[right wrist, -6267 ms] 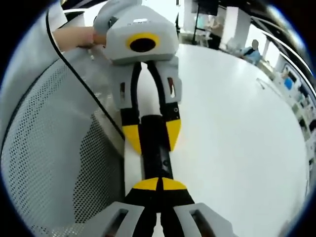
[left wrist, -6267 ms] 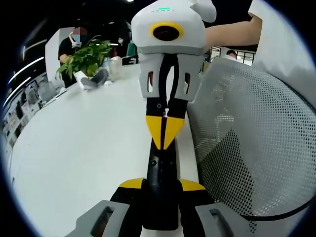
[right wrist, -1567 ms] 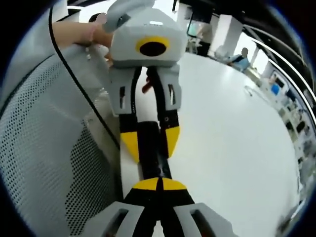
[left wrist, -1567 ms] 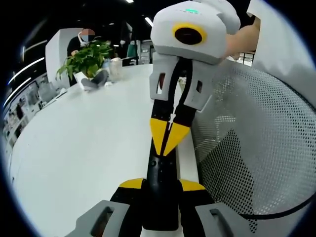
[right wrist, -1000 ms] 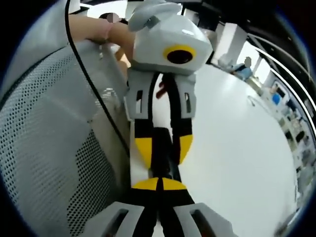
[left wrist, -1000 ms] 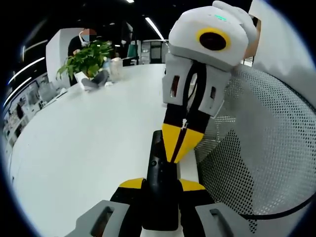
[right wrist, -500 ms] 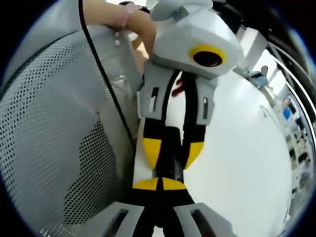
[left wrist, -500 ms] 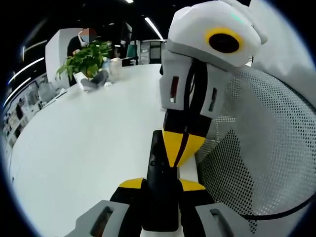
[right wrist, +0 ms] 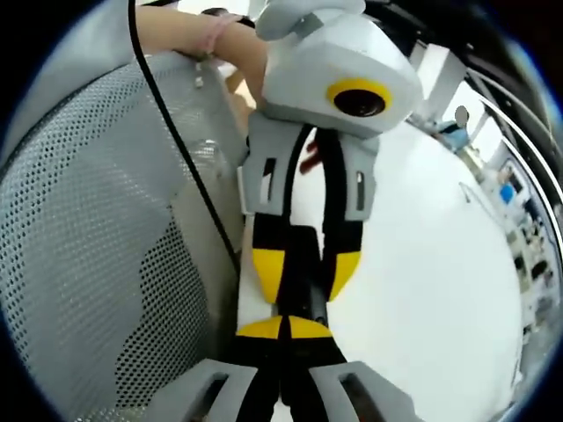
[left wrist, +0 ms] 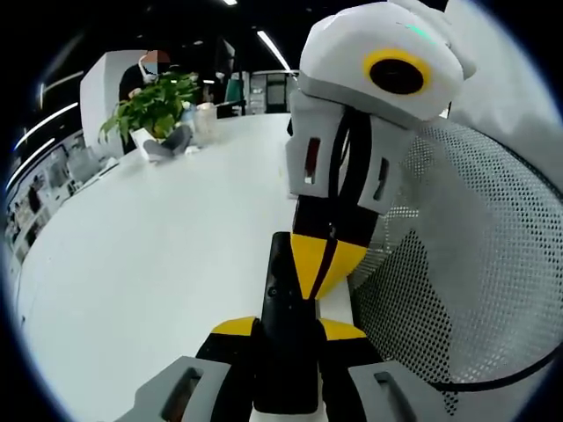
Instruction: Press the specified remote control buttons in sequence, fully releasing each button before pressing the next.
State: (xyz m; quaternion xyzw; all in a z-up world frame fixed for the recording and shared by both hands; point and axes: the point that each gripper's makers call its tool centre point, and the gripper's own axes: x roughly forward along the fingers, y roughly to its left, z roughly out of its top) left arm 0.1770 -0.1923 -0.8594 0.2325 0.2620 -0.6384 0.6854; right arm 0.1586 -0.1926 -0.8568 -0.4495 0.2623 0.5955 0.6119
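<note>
In the left gripper view a long black remote control [left wrist: 280,374] runs up from the bottom, and my left gripper [left wrist: 286,330] is shut on it by its yellow fingertips. My right gripper [left wrist: 322,280] comes down from the top, shut. Its joined yellow tips lie against the remote's upper face, toward its right edge. In the right gripper view my right gripper [right wrist: 283,329] is shut at the bottom, its tips meeting the remote [right wrist: 299,251]. The left gripper [right wrist: 306,274] hangs from above and clamps that remote.
A white table [left wrist: 158,255] stretches away, with a potted plant [left wrist: 157,101] at its far end and a person behind it. A grey mesh chair back [left wrist: 457,264] stands close beside the remote, seen also as the mesh chair [right wrist: 97,246]. A person's hand [right wrist: 224,40] holds the left gripper.
Over the frames the right gripper has tilted and slid down the remote toward the left jaws. In the last half second almost nothing has moved. The left gripper keeps its hold.
</note>
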